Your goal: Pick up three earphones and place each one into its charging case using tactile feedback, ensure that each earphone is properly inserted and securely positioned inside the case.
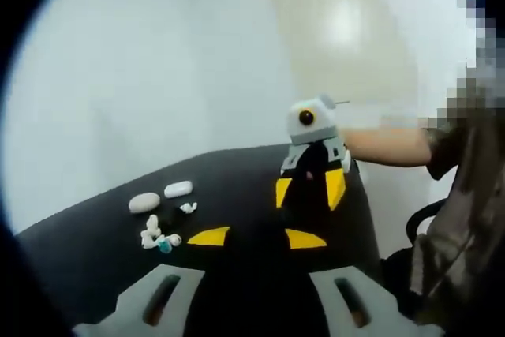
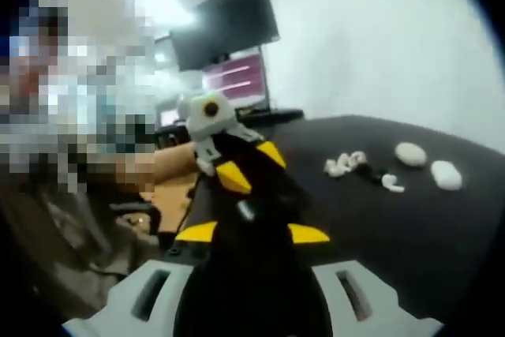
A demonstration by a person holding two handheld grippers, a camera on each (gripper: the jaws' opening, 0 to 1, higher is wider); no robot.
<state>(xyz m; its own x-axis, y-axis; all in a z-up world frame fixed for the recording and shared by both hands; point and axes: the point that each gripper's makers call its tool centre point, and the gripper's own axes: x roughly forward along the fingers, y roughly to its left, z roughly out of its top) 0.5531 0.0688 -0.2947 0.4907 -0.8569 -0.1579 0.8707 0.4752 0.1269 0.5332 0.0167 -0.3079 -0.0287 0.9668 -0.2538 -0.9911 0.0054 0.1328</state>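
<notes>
**Left gripper view: earphones loose, both grippers empty and apart**

Small white plastic earphones [image 1: 154, 234] lie in a loose cluster on the black table [image 1: 237, 187], one stray white earbud [image 1: 188, 207] just beside; the exact count is too small to tell. Two white oval charging cases [image 1: 162, 196] sit near them, lids seemingly shut. Left gripper [image 1: 256, 236] and right gripper [image 2: 251, 233] face each other, jaws spread, holding nothing, likely poised before the first pick.

An office: lit monitors [image 2: 233, 76], black table [image 2: 442, 226], white walls [image 1: 158, 69].
</notes>
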